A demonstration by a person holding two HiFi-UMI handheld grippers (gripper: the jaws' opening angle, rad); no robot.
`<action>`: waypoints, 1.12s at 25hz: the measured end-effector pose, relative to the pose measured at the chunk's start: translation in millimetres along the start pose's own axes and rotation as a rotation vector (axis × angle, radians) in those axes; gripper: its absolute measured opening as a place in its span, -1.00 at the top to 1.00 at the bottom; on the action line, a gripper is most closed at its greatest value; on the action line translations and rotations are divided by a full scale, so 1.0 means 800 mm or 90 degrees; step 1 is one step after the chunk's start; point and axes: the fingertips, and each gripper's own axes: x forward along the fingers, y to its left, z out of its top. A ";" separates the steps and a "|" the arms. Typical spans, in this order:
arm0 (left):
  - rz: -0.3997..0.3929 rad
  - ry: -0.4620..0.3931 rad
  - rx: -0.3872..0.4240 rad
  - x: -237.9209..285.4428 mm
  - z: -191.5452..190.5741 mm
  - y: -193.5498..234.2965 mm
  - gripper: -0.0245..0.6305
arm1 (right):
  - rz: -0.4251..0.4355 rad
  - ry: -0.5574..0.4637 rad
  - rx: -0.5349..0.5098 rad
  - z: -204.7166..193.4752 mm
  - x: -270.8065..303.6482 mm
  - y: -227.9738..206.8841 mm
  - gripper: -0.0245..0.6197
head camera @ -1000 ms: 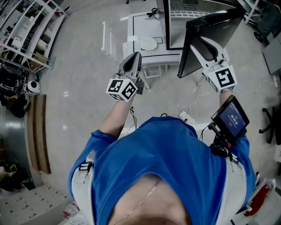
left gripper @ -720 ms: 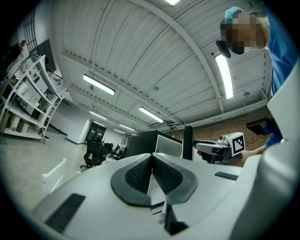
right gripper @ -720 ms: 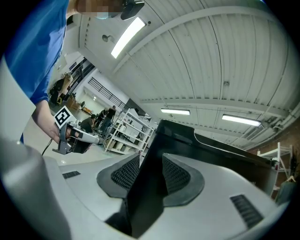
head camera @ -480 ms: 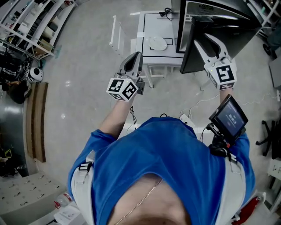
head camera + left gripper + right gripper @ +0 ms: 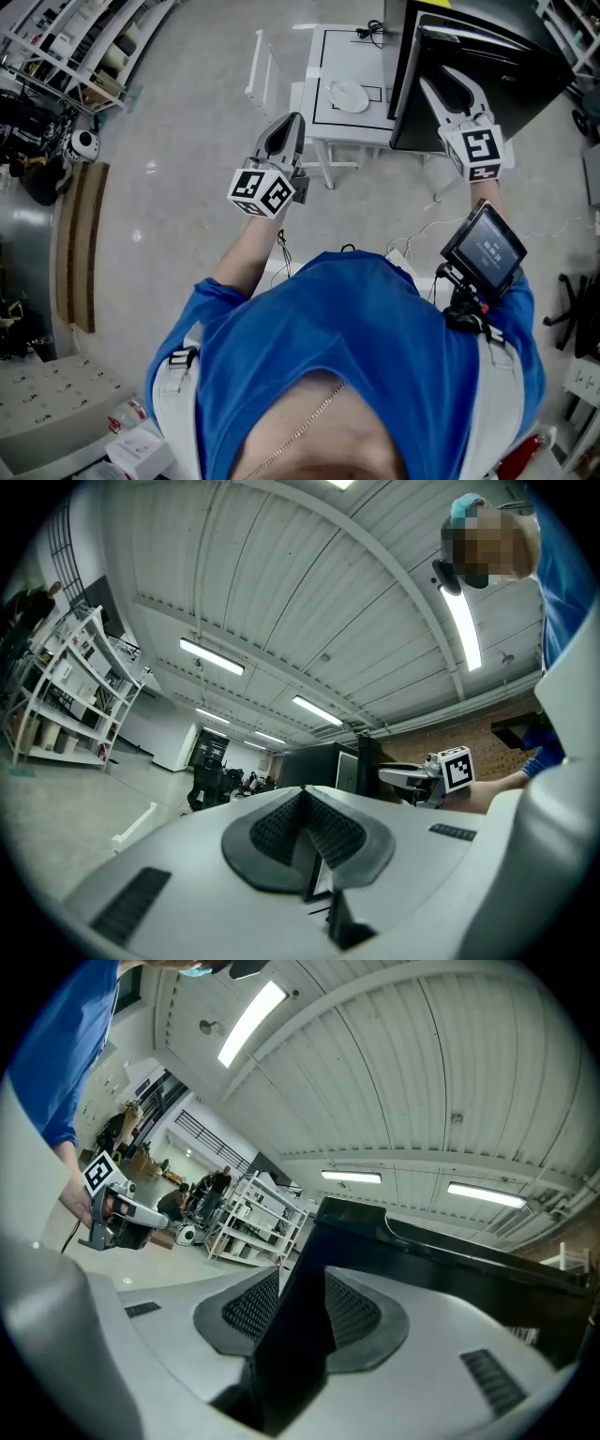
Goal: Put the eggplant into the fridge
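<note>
No eggplant shows in any view. The black fridge stands at the top right of the head view, with its dark door edge running between the pads of my right gripper. In the right gripper view, the right gripper has both ribbed pads against that panel. My left gripper hovers over the floor, left of the white table, shut with nothing in it. In the left gripper view, the left gripper has its pads touching and points slightly upward.
A white table with a pale plate stands next to the fridge. A white rail is left of it. Shelving fills the upper left. Cables lie on the floor. A tablet sits on my right forearm.
The fridge and table have slid right and nearer in the head view. My right gripper has moved along with the door edge still between its pads. The left gripper stays shut.
</note>
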 end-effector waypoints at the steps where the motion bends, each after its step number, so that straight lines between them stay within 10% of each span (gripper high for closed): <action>1: 0.004 0.000 0.001 -0.001 0.000 0.002 0.90 | 0.000 0.001 0.001 -0.002 0.004 -0.002 0.43; 28: 0.049 0.006 0.013 -0.016 0.003 0.030 0.90 | -0.055 0.044 -0.002 -0.032 0.062 -0.051 0.52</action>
